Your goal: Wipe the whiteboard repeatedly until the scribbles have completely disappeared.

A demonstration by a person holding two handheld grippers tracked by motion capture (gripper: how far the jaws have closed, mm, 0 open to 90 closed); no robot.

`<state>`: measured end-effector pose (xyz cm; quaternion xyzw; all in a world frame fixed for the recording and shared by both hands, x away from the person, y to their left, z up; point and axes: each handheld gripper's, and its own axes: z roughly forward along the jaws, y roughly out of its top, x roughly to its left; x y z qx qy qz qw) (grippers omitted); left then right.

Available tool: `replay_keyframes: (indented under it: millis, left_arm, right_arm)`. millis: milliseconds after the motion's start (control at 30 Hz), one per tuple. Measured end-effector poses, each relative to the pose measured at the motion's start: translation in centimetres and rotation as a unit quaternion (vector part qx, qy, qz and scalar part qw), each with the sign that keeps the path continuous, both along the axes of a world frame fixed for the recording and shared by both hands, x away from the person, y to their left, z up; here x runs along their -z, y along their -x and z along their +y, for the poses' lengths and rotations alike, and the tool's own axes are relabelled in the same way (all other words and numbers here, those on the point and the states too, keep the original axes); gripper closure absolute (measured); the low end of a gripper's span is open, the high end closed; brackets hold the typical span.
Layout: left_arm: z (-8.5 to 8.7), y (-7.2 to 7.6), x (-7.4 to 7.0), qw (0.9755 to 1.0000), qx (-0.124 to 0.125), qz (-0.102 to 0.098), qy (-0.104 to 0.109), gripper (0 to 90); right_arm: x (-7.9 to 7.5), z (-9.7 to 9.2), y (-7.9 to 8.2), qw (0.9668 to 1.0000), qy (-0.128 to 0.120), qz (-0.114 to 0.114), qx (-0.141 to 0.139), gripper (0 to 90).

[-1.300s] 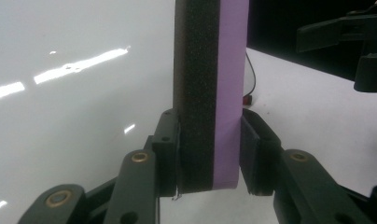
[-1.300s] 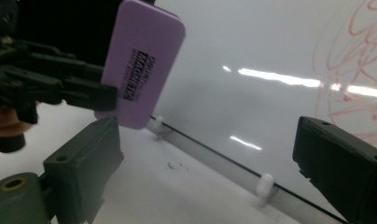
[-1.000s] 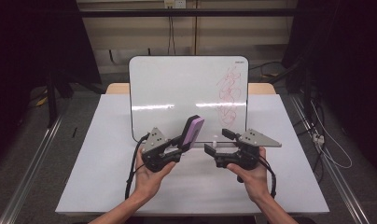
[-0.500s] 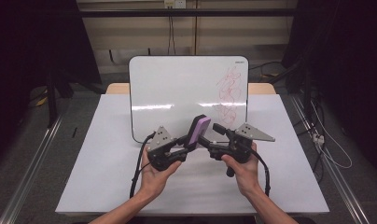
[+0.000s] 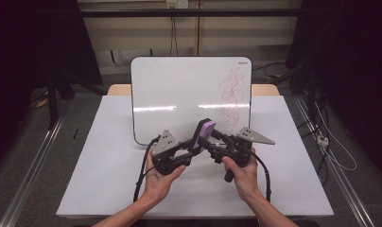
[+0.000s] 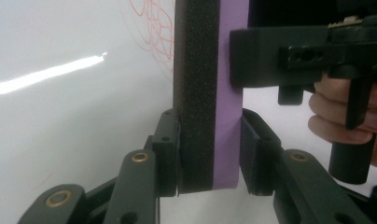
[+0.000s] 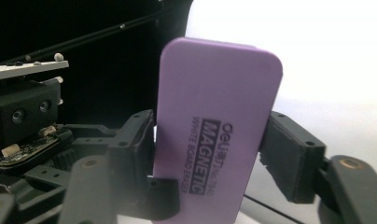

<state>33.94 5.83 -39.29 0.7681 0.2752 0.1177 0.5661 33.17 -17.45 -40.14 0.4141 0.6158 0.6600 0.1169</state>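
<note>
A purple whiteboard eraser with a black felt side stands upright above the table, in front of the whiteboard. My left gripper is shut on its lower end, with pads on the felt and purple faces. My right gripper comes in from the right. Its jaws have just been closing and now press the eraser's two narrow edges. In the left gripper view the right gripper's jaw lies against the purple face. The whiteboard carries red scribble on its right side.
The whiteboard lies propped on the white-covered table. Cables trail from both grippers toward the front edge. Dark curtains and metal rails flank the table on both sides.
My right gripper moved left up to the eraser and its jaws closed onto it. The left gripper, still holding the eraser, shifted slightly right.
</note>
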Motion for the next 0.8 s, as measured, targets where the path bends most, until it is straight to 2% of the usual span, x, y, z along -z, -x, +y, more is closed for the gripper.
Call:
replay_keyframes:
  millis: [133,533,700,767,800]
  left_arm:
    - [0.02,-0.04,0.19,1.0,-0.002,0.004,0.006,63.1]
    - [-0.16,-0.02,0.42,1.0,-0.004,0.002,0.005,63.1]
    - [-0.09,-0.11,0.58,1.0,-0.002,0.004,0.008,62.6]
    - [-0.07,-0.17,0.63,1.0,-0.005,0.004,0.006,60.1]
    - [-0.08,-0.2,0.71,0.9998,-0.016,0.007,0.004,51.7]
  right_arm:
    - [0.16,0.12,0.05,1.0,-0.003,0.002,0.002,39.3]
    - [0.27,0.16,0.2,0.9998,-0.01,0.013,0.007,41.5]
    - [0.14,0.29,0.29,0.9999,0.004,0.009,0.012,41.6]
    - [0.1,0.32,0.25,0.9999,0.004,0.008,0.011,41.6]
    - [0.06,0.36,0.29,0.9999,0.004,0.006,0.013,41.6]
